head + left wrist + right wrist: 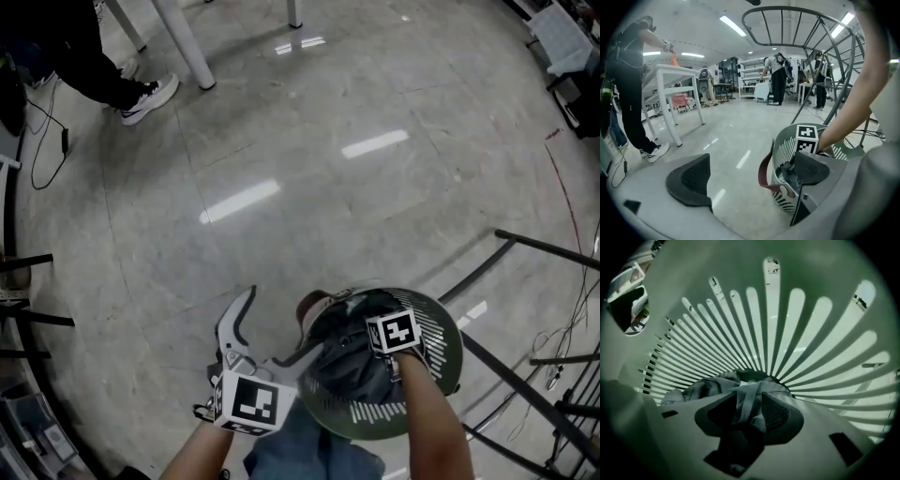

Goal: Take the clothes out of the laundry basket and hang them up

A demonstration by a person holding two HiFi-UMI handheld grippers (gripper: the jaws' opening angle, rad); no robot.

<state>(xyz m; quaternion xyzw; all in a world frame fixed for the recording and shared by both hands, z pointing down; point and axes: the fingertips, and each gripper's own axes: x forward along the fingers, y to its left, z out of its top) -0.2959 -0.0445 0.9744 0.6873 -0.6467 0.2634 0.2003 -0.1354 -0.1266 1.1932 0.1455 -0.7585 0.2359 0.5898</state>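
**Operator:** How far along am I?

**Spotter:** Right at the start, I'd judge. The laundry basket (448,352) stands on the floor just in front of you with dark clothes bunched in the bottom. The black drying rack (525,385) is to your right, and no clothing hangs on the bars I can see. So the lift, the carry and the hanging are all left to do.

**Operator:** What has my right gripper got?

**Spotter:** Your right gripper (749,411) points steeply down inside the basket. Its jaws are drawn in narrow, and a fold of the grey garment (708,387) is pinched between the pads. The rest of that garment lies against the slotted wall behind. From here it looks like a thin fold, so I can't promise that the whole piece will come up with it.

**Operator:** And the left?

**Spotter:** Your left gripper (750,174) is spread wide and holds nothing. One jaw is out over the bare floor and the other is up near the basket's rim, by the reddish handle (763,174). I can't tell whether that jaw touches the rim.
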